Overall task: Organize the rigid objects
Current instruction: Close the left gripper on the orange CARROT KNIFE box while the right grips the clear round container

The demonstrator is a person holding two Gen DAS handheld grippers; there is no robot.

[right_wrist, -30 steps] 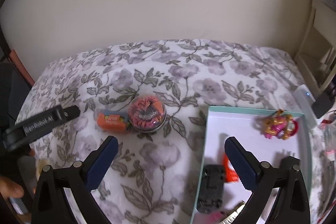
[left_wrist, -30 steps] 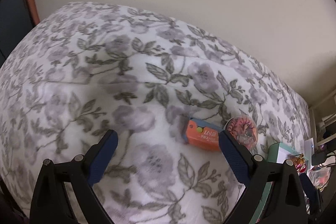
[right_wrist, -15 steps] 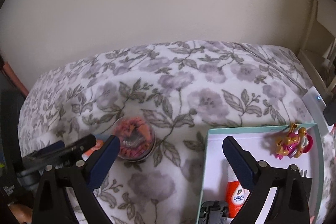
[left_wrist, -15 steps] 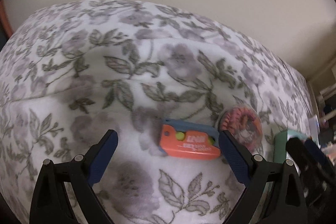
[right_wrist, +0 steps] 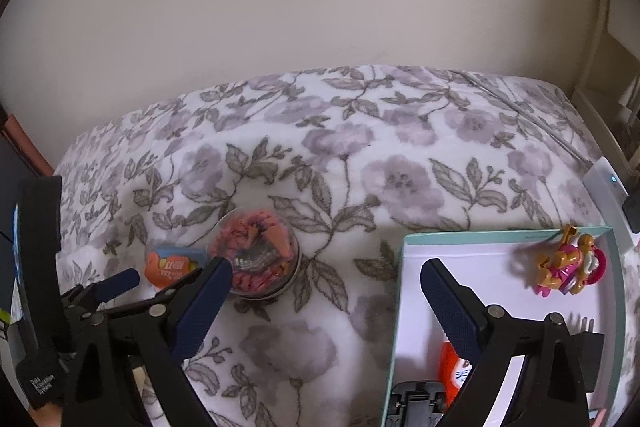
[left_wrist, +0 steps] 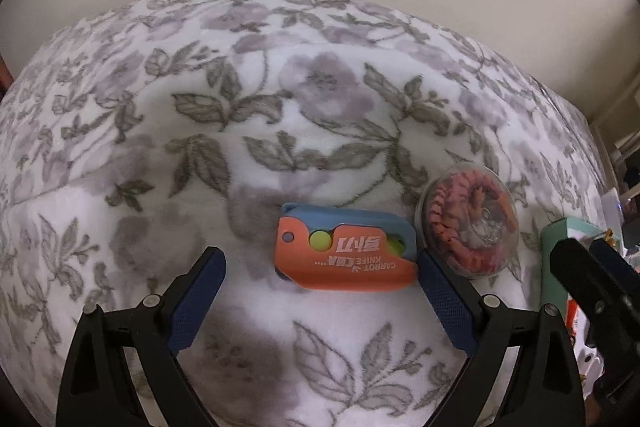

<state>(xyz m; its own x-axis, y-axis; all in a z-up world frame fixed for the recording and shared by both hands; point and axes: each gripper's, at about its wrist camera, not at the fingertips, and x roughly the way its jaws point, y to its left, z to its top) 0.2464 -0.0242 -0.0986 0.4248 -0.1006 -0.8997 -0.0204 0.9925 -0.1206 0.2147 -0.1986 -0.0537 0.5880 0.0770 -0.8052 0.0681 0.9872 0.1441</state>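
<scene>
Toy knife: the orange toy knife lies flat on the bed, mid-bed, touching the round capsule.
Left claw: left claw gapes wide, empty, its right finger just beside the knife's end.
Right claw: right claw is also spread, empty, over the box.
Risk: closing may nudge the capsule; soft bedding could let the knife tilt and slip.

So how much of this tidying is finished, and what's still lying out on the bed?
Done: a pink and gold toy charm, an orange tube and a dark toy car lie in the teal-rimmed white box. In hand: nothing; the open left gripper nears the orange folding toy knife. Left: that knife and the clear round capsule on the floral blanket.
</scene>
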